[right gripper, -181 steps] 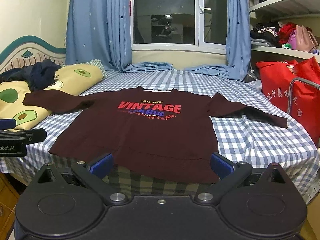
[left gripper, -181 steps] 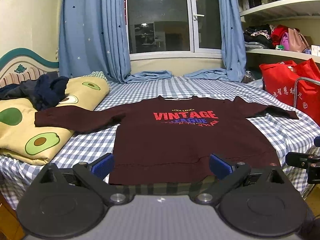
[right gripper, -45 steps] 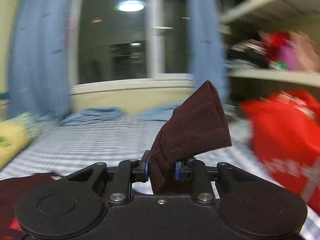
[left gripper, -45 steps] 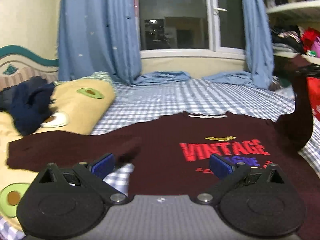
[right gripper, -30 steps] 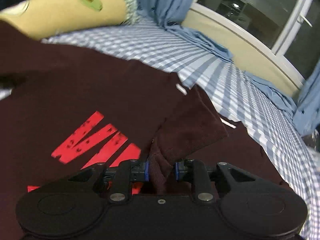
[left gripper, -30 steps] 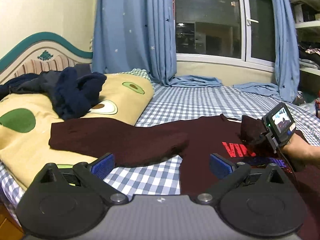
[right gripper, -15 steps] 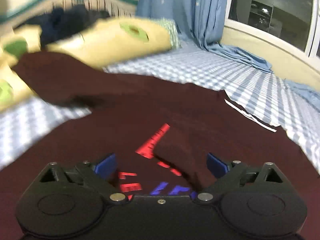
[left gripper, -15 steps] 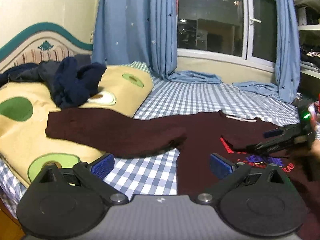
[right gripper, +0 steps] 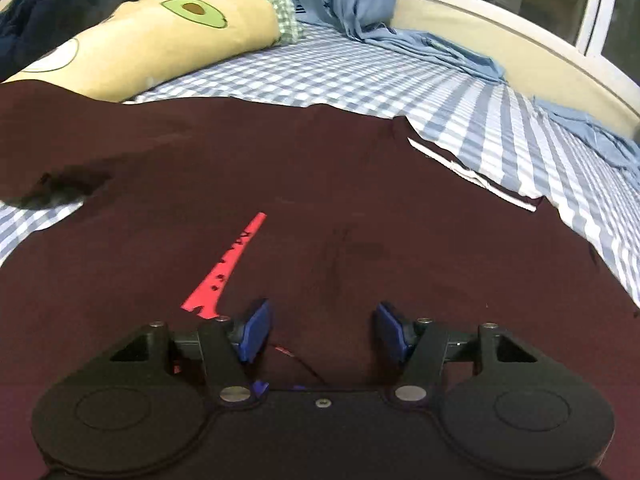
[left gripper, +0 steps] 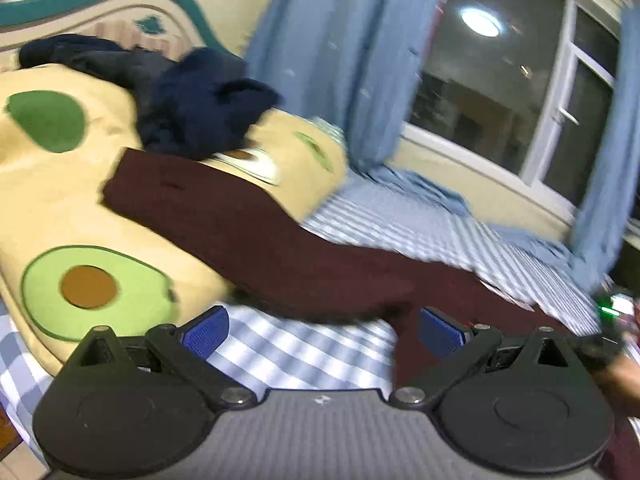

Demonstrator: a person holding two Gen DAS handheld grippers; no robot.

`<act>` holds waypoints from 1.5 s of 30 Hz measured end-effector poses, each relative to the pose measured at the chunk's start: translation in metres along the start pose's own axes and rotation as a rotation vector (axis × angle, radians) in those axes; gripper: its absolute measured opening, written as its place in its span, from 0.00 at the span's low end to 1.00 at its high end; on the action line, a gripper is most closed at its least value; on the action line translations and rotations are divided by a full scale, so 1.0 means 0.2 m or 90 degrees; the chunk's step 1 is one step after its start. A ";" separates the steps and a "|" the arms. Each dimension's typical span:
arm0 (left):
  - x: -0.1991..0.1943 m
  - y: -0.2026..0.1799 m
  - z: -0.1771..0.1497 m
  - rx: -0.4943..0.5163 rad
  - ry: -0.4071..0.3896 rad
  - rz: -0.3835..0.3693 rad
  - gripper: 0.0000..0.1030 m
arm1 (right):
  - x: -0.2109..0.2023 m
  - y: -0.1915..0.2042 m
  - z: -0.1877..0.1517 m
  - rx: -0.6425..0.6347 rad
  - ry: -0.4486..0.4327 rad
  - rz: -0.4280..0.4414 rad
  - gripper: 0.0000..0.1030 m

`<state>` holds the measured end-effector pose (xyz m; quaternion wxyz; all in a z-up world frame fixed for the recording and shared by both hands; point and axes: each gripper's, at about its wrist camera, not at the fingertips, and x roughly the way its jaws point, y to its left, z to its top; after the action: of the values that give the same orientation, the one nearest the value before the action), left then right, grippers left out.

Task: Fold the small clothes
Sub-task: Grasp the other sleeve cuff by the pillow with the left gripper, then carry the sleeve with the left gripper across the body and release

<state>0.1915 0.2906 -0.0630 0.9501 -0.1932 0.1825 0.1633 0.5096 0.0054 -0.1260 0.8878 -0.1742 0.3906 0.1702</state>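
Maroon sweatshirt (right gripper: 320,184) lies spread flat on the blue-and-white checked bed sheet (right gripper: 360,76), chest side up, and fills most of what I see through the right wrist camera. One sleeve is folded in across the chest, so only a sliver of the red lettering (right gripper: 224,268) shows beside it. The white-edged neckline (right gripper: 472,176) points toward the window side of the bed. My right gripper (right gripper: 320,332) hangs just above that folded sleeve with its blue pads apart and nothing between them; the jaws are closing. Through the left wrist camera, which is tilted and blurred, my left gripper (left gripper: 320,328) has its blue pads spread wide and holds nothing; past it is the shirt's other sleeve (left gripper: 224,216). That sleeve stretches out from the body and runs up onto a yellow avocado-print pillow (left gripper: 60,208), its cuff resting on the pillow. A heap of dark navy clothes (left gripper: 192,108) sits on the pillow just beyond the cuff, in front of the headboard (left gripper: 120,8). Blue curtains (left gripper: 352,60) hang by the dark window (left gripper: 500,92), their ends pooled on the sheet. No containers are in view.
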 end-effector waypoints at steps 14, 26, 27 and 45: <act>0.37 0.54 0.08 -0.323 -0.156 0.045 0.99 | -1.24 0.31 -0.18 -0.041 -0.205 0.092 0.82; 0.62 0.62 0.23 -0.373 -0.147 0.076 0.25 | -1.48 0.09 -0.28 0.165 -0.252 0.040 0.84; 0.63 0.64 0.23 -0.389 -0.139 0.063 0.24 | -1.48 0.08 -0.30 0.176 -0.254 0.038 0.84; 0.44 -1.17 0.57 0.033 -0.185 -0.022 0.23 | -1.48 -0.35 -0.80 0.343 -0.200 -0.018 0.84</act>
<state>0.3907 0.1573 0.0713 0.9738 -0.1459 0.0438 0.1687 0.2496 -0.1761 0.0079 0.9538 0.0899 0.2773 0.0729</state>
